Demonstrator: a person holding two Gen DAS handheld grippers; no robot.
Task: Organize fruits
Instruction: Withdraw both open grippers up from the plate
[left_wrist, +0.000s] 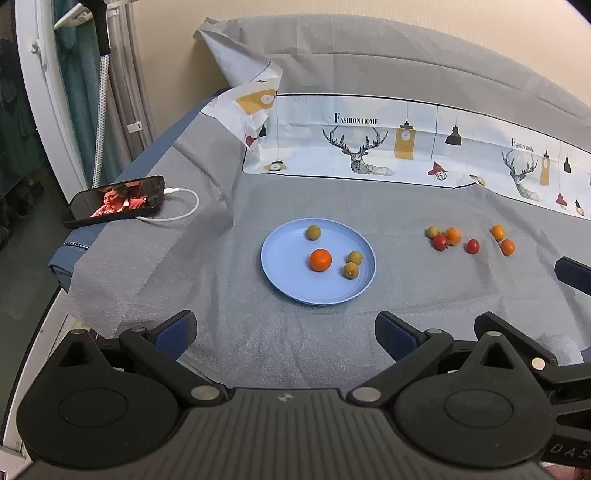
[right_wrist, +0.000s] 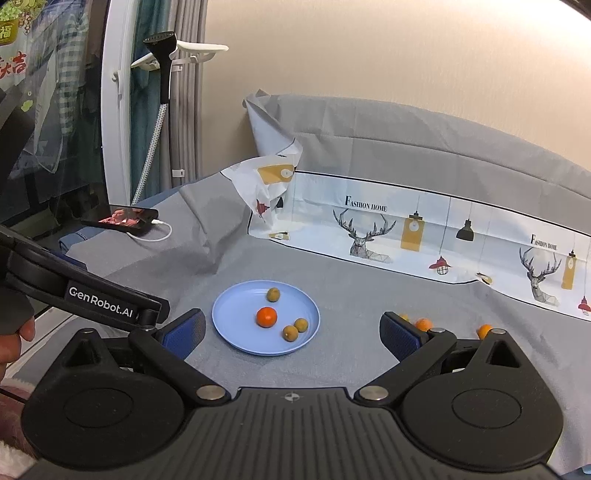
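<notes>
- Plate (left_wrist: 291, 280): plain light blue.
- Orange (left_wrist: 320, 259) at its centre: bright orange.
- Three small fruits (left_wrist: 350, 270) on it: olive-brown.
- Cover (left_wrist: 258, 339): grey.
- Cloth (left_wrist: 369, 147) at 12 o'clock: white, deer and lamp print.

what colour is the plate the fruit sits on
Light blue plate, clearest in the left wrist view.

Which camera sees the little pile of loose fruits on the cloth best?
The left wrist view. The loose fruits all lie in plain sight on the grey cloth, right of the blue plate. In the right wrist view, the right gripper hides most of them; only a few orange ones peek out.
</notes>
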